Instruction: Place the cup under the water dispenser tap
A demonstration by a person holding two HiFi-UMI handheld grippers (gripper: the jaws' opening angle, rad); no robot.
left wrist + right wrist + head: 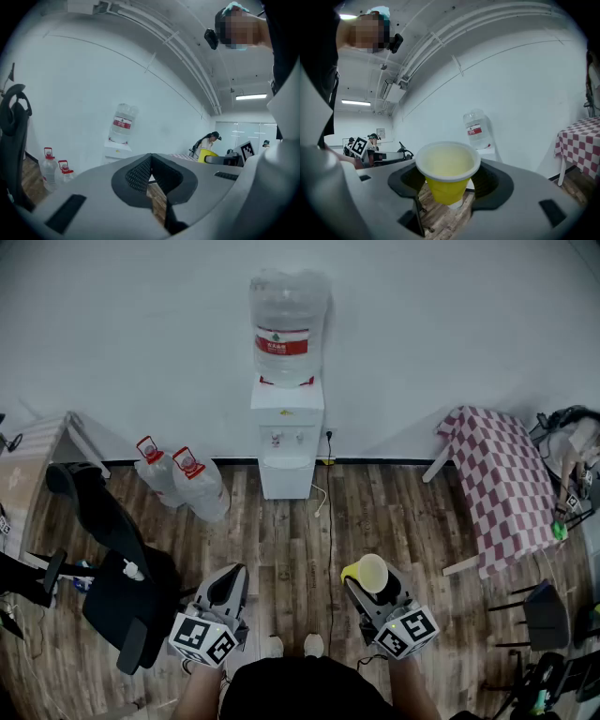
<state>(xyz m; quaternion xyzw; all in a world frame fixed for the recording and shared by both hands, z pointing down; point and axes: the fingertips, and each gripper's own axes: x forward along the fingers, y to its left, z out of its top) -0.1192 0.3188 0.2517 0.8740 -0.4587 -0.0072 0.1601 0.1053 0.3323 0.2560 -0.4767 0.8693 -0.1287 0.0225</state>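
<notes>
A white water dispenser (287, 451) stands against the far wall with a big clear bottle (288, 324) on top and two taps (287, 438) on its front. My right gripper (371, 583) is shut on a yellow cup (372, 570), held upright well short of the dispenser, over the wooden floor. In the right gripper view the cup (447, 173) sits between the dark pads (491, 180), its white inside looks empty, and the dispenser (482, 149) stands beyond it. My left gripper (228, 577) is level beside it, jaws closed tip to tip (151, 156) with nothing in them.
Two spare water bottles (178, 476) lean on the floor left of the dispenser. A black office chair (112, 563) is at my left, and a table with a red checked cloth (506, 486) at the right. A cable (329, 517) runs across the floor from the dispenser.
</notes>
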